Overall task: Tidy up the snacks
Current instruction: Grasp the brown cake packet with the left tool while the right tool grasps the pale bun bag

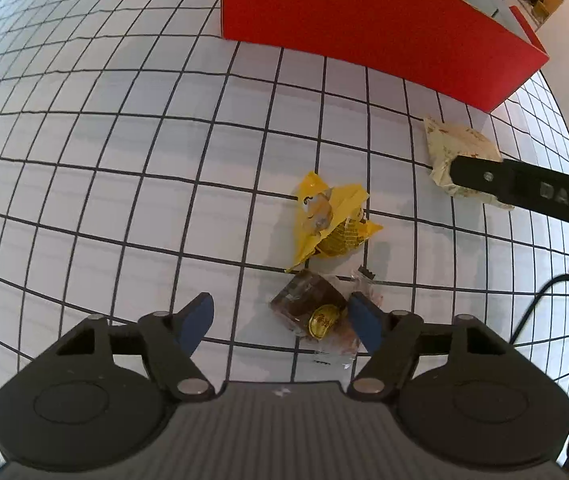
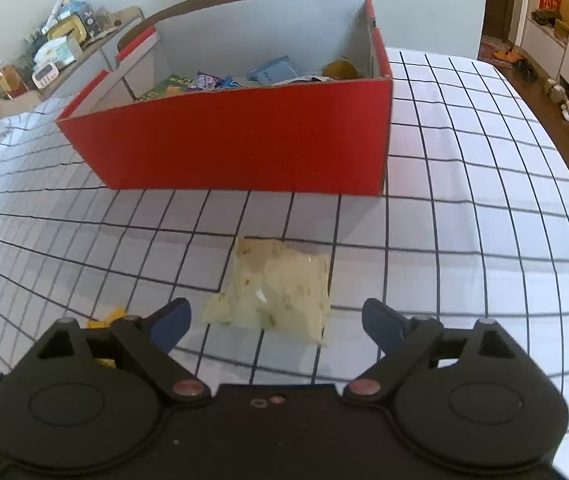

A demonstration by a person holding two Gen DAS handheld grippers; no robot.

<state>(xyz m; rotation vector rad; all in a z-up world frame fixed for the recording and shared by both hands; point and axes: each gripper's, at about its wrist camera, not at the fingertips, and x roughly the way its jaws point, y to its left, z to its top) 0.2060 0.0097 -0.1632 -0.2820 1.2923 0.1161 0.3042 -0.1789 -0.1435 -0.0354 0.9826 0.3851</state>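
Left claw (image 1: pixel 282 322) gapes around brown snack (image 1: pixel 310 312) (right pad touching).

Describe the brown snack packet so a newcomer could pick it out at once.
Start at the red box on the grid-patterned tablecloth. Nearer the camera lie three loose packets; the brown snack packet is nearest, just below the yellow packet. Alone among them, it is dark brown in clear wrap with a round gold emblem.
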